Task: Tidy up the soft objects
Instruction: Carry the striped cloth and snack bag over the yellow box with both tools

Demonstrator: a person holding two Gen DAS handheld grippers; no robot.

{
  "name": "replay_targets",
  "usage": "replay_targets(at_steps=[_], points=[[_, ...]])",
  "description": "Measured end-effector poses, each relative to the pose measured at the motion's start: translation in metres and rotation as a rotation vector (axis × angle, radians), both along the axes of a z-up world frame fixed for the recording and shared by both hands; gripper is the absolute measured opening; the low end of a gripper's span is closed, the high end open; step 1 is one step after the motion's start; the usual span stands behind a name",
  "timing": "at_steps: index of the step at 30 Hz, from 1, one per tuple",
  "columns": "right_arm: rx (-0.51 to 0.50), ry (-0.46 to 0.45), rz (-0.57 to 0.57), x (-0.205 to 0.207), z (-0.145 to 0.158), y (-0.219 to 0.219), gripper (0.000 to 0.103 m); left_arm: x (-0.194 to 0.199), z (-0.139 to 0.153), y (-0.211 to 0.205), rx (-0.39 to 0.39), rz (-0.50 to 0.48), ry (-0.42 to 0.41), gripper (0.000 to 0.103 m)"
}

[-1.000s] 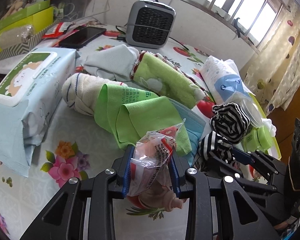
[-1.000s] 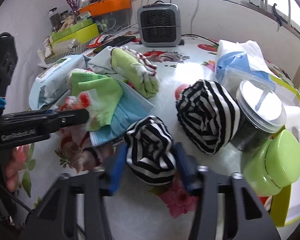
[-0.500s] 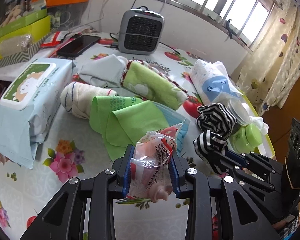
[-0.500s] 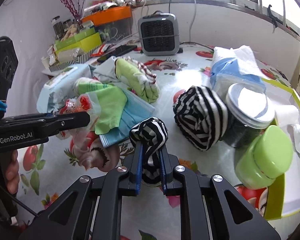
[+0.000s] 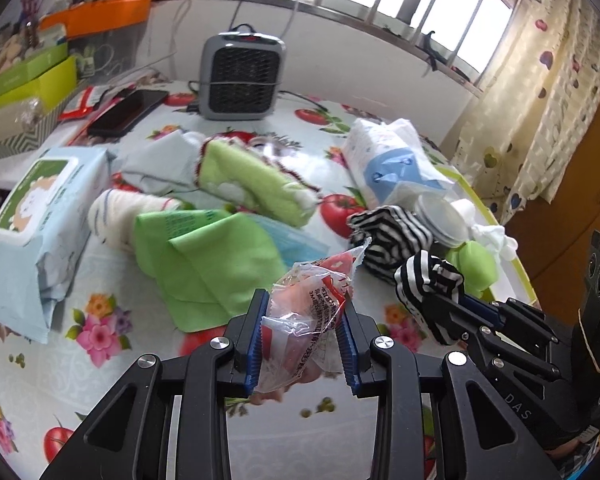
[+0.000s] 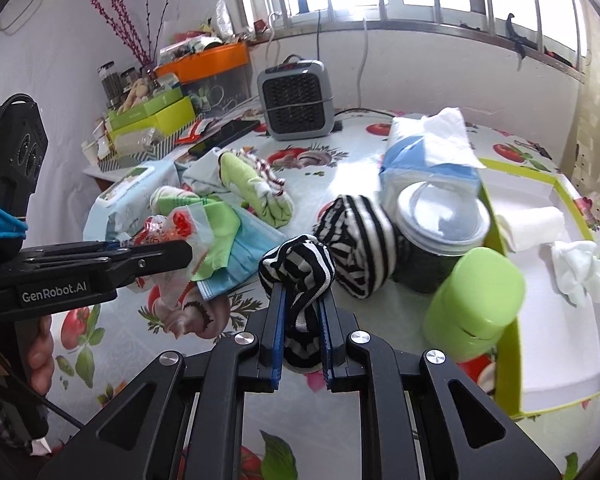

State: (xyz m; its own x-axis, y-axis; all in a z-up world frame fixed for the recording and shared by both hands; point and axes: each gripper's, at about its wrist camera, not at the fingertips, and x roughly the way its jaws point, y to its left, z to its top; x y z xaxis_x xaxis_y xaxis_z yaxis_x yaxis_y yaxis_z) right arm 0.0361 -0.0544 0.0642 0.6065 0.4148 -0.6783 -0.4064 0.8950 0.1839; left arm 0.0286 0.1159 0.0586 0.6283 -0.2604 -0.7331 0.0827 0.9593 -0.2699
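The left hand-held gripper (image 5: 303,334) is closed on a crinkly plastic packet (image 5: 310,312), light and slippery, best pinched mid-body; it is lifted above the floral desk (image 5: 112,364). The right hand-held gripper (image 6: 301,334) is clamped tight on a rolled striped sock (image 6: 298,276), soft and squashable, held at its lower half. A second striped sock roll (image 6: 356,240) lies at one o'clock, a lime-rimmed tray (image 6: 504,356) at three o'clock.

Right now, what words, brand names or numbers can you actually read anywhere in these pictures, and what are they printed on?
"GenRobot.AI": on the black arm of the left tongs.
"DAS": on the black body of the right tongs.
Red print on the crinkly clear plastic packet: too blurred.
Green print on the pale blue wet-wipes pack: too small.
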Motion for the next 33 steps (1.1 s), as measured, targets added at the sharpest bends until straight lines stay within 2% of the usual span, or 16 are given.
replay_targets(at_steps=[7,13,18,33], points=[[0.003,-0.026,-0.051,-0.003,0.012,-0.025,0.015,0.009,0.011,-0.029,-0.017,-0.066,-0.018,0.030],[0.003,-0.048,-0.132,-0.005,0.021,-0.061,0.015,0.016,0.023,-0.066,-0.022,-0.140,-0.048,0.030],[-0.002,-0.054,-0.210,-0.006,0.025,-0.093,0.015,0.020,0.024,-0.093,-0.026,-0.195,-0.041,0.030],[-0.037,-0.033,-0.368,-0.003,0.018,-0.161,0.015,0.039,0.029,-0.170,-0.051,-0.338,-0.027,0.030]])
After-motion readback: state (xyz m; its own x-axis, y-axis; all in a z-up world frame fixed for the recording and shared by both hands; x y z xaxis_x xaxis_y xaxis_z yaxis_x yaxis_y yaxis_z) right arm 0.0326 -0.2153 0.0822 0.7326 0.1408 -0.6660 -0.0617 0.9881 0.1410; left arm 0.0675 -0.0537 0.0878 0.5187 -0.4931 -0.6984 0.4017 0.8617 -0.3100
